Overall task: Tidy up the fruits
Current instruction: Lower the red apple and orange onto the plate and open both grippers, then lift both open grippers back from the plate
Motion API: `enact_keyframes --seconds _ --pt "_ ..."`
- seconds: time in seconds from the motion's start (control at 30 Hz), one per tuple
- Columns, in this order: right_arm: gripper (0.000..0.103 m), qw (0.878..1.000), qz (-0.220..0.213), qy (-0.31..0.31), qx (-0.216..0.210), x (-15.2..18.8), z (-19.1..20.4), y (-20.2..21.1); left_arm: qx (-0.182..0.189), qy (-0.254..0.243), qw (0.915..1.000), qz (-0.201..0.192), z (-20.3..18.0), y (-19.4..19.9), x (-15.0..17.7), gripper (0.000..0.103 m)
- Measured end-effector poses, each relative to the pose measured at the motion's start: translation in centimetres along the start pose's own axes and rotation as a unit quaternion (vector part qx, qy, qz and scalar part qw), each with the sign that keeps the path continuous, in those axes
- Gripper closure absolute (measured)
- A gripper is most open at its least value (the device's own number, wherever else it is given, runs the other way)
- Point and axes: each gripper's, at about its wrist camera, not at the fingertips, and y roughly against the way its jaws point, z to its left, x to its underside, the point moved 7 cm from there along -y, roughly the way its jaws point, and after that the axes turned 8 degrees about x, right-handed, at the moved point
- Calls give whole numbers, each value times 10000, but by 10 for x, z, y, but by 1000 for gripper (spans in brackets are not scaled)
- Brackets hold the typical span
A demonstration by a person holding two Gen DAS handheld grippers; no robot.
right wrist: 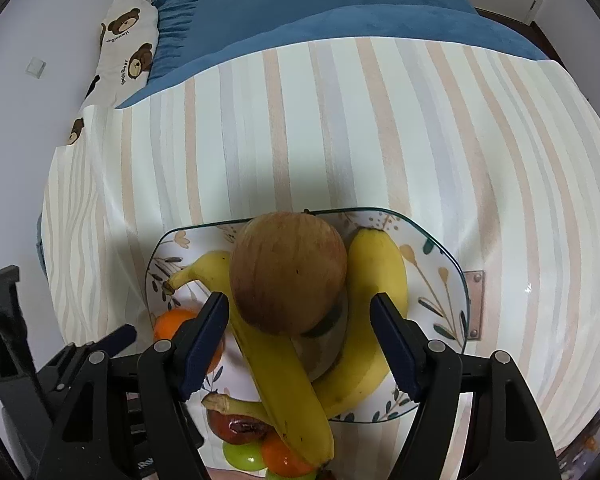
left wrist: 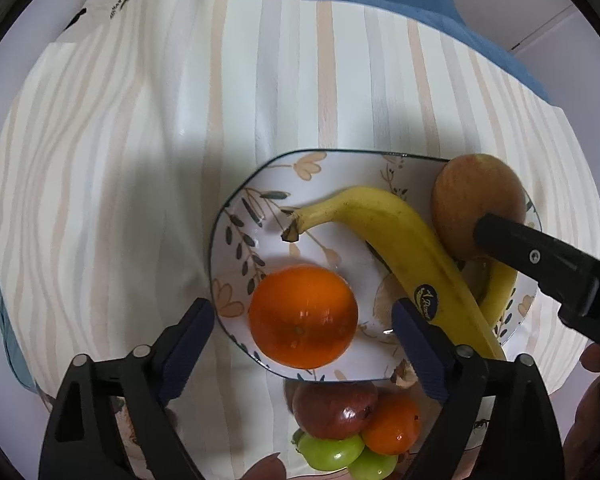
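Yellow curved bananas (right wrist: 284, 384) lie crossed on a white floral-patterned plate (left wrist: 256, 184), and a brownish-red round apple (right wrist: 288, 272) rests on top of them at the far right. A glossy orange (left wrist: 303, 316) sits near-left. Both the left gripper (left wrist: 304, 344) and right gripper (right wrist: 300, 340) hang open above the fruit, holding nothing. One banana's dark oval sticker (left wrist: 427, 300) is unreadable. More fruit (left wrist: 352, 428) waits nearer, seemingly for sorting.
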Motion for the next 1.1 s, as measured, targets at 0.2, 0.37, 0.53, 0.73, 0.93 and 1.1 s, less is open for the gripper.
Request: enact_keyframes --seconds 0.2,0.37,0.53,0.73,0.93,1.1 --pt "7 9997 -238 17 16 14 -18 20 -301 66 9989 -354 15 26 8 1" --pt "3 9966 -630 289 436 34 -33 38 -355 116 9975 -597 24 46 26 1" --pt "3 9916 -1023 431 662 56 -39 57 -460 2 9954 -842 12 69 51 1" --pt "3 9870 -1422 389 647 77 -40 83 -520 -183 9918 -1151 -6 99 55 1" --pt "3 9821 -1738 329 644 105 -44 113 -512 -358 9864 -1519 -23 125 70 1" --pt "3 9761 -2057 325 628 129 -43 145 -462 -467 9812 -1817 -33 154 92 1"
